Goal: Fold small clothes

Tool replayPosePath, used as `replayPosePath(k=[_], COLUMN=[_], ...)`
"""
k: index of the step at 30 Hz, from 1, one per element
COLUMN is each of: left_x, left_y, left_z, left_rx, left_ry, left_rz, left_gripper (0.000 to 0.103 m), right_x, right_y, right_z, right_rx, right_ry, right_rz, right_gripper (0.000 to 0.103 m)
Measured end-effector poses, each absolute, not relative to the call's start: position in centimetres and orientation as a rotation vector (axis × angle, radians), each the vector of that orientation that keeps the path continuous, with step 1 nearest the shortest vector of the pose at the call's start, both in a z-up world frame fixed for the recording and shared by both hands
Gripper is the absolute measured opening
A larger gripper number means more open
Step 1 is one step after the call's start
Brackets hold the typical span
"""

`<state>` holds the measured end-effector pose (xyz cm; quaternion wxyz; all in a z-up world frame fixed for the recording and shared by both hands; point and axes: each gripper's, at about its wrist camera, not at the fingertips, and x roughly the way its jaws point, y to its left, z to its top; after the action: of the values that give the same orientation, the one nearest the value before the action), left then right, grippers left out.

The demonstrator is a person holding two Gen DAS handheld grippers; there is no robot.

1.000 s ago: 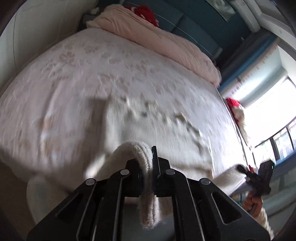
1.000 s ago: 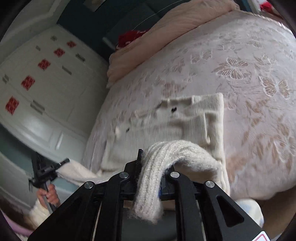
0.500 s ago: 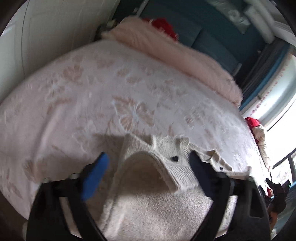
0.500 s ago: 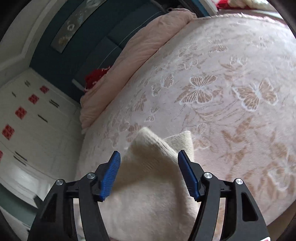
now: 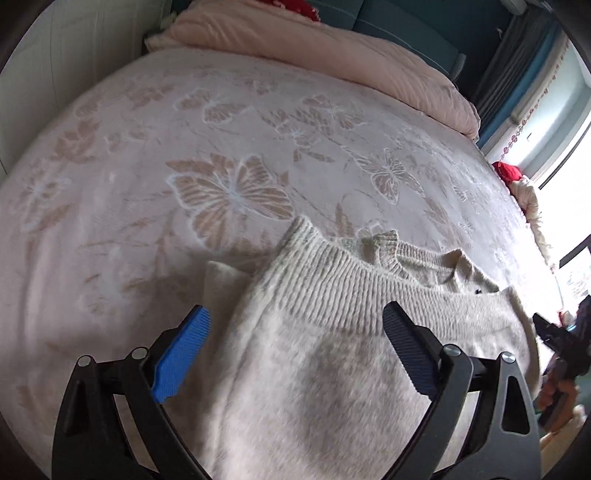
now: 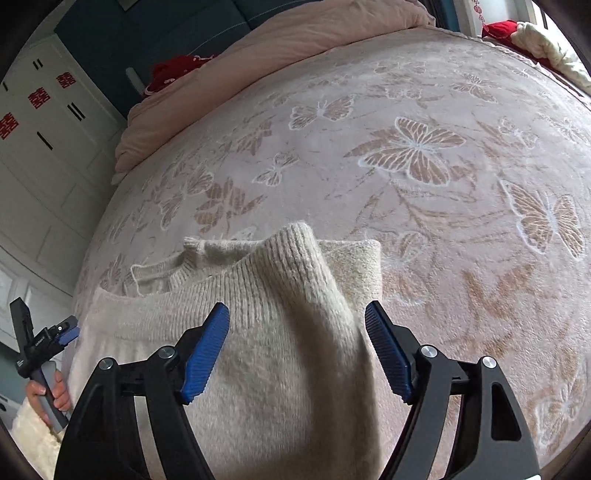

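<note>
A small cream knit sweater [image 5: 332,369] lies on the bed, folded over so its ribbed hem lies near the collar; it also shows in the right wrist view [image 6: 280,350]. My left gripper [image 5: 295,350] is open and empty, hovering over the sweater's left part. My right gripper [image 6: 297,350] is open and empty above the sweater's right corner. The right gripper also appears at the right edge of the left wrist view [image 5: 565,332], and the left gripper at the left edge of the right wrist view [image 6: 40,343].
The bed [image 5: 184,147] has a pink cover with butterfly patterns. A folded pink duvet [image 5: 332,48] lies along the headboard end. White wardrobes [image 6: 33,147] stand at the left. A red and cream bundle [image 6: 532,33] lies at the far side.
Both grippers were shut on the sweater's hem a second ago, carried it forward over the garment, then opened and let it go. The hem now lies folded on the sweater.
</note>
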<state>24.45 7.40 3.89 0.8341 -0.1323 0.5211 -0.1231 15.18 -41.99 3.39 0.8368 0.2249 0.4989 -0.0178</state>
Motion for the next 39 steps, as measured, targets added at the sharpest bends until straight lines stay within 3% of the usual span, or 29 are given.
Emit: replayPosePath(k=[1,2,3,4,5,6,13,15,21,25,29,33,39], left_x=[24.8,25.0,25.2,25.4,25.6,25.7,26.4,28.0,30.0,29.1,27.7,25.4,25.4], left_y=[7.3,7.2,7.0,6.9,6.8,6.8,10.0,10.3,8.8,8.8,7.8,4.4,-3.1], left_z=[3.6,3.3,3.3,3.1,3.1,3.3,11.5,11.2,0.1,0.5,6.6,10.7,3.1], left_rx=[-0.309,-0.335,-0.342,-0.334,-0.323,-0.315,-0.416,-0.409,-0.321,-0.323,-0.201,-0.223,-0.201], left_ry=[1.115,1.122,1.124,1.129,1.139,1.140,0.953,0.968,1.216,1.181,1.060,0.971,1.167], left_rz=[-0.278,-0.290,-0.291,-0.289,-0.280,-0.264,-0.226,-0.185,-0.044,-0.028,-0.014,-0.104,-0.181], left_gripper=[0.089,0.079,0.057,0.042,0.006,0.007,0.006,0.007,0.007,0.010,0.011,0.026,0.028], right_x=[15.8,16.2,16.8,17.2,17.5,17.8,17.2,18.5,21.1,20.6,18.8,19.3,22.9], right_y=[-41.8,-41.6,-41.3,-40.9,-40.5,-40.2,-41.8,-42.7,-43.2,-44.2,-42.0,-34.4,-22.9], right_z=[3.0,2.7,2.4,2.2,2.1,2.3,12.3,11.3,-1.3,0.8,6.8,8.0,1.5], right_rx=[0.475,0.471,0.463,0.454,0.447,0.442,0.505,0.499,0.486,0.560,0.417,0.419,0.367], right_ry=[1.065,1.071,1.077,1.085,1.095,1.104,0.775,0.799,1.114,1.065,0.934,0.964,1.146], right_rz=[-0.039,-0.036,-0.032,-0.023,-0.015,-0.013,-0.006,-0.041,-0.163,-0.156,-0.154,0.092,0.289], right_gripper=[0.075,0.075,0.071,0.048,0.026,0.008,0.008,0.008,0.007,0.012,0.021,0.022,0.019])
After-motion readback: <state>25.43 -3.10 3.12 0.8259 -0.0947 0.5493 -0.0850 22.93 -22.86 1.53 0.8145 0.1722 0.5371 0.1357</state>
